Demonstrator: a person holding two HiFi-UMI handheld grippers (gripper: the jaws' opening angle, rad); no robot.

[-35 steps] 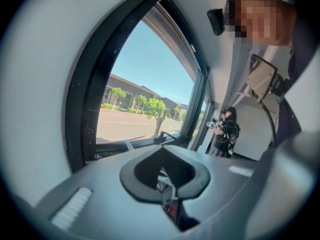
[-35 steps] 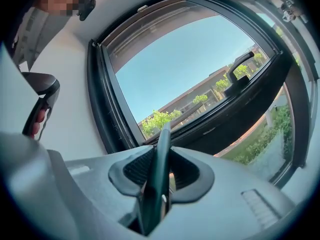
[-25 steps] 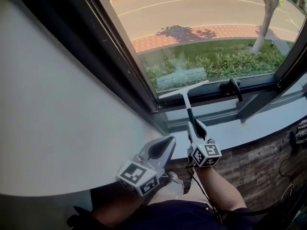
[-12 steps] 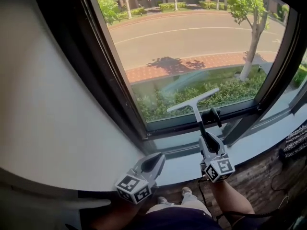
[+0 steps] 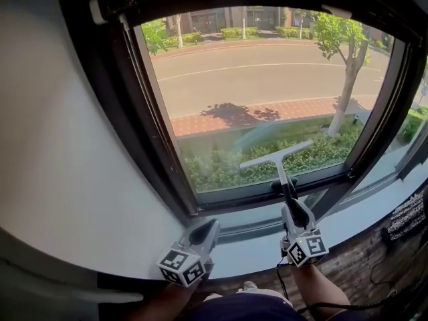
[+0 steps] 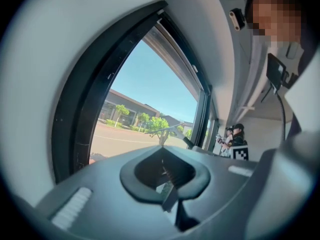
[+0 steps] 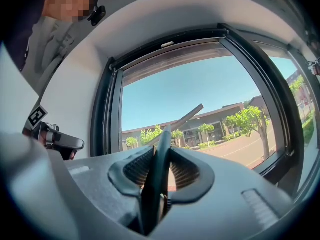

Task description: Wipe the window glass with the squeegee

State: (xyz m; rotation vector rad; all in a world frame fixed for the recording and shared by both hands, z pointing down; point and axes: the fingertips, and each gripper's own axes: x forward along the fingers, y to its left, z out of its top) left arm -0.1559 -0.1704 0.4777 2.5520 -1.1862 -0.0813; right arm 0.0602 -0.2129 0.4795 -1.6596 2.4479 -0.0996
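**Pinching the squeegee by its handle, blade low on the pane**

My right tool (image 5: pixel 291 206) is clamped on the dark handle of the squeegee (image 5: pixel 275 154). Its pale blade sits tilted and appears to rest on the window glass (image 5: pixel 254 85) toward 5 o'clock of the pane. I judge the squeegee light and stiff, with a soft rubber edge. The slim handle could twist in the pinch, so a hold low on the grip suits it. My left tool (image 5: pixel 211 227) hangs at 7 o'clock, pressed together on nothing. The glass is hard, smooth and breakable, so I would press evenly. A dark frame (image 5: pixel 134 139) bounds the pane, a grey sill (image 5: pixel 361 219) runs below, and a white wall (image 5: pixel 60 146) fills 9 o'clock.
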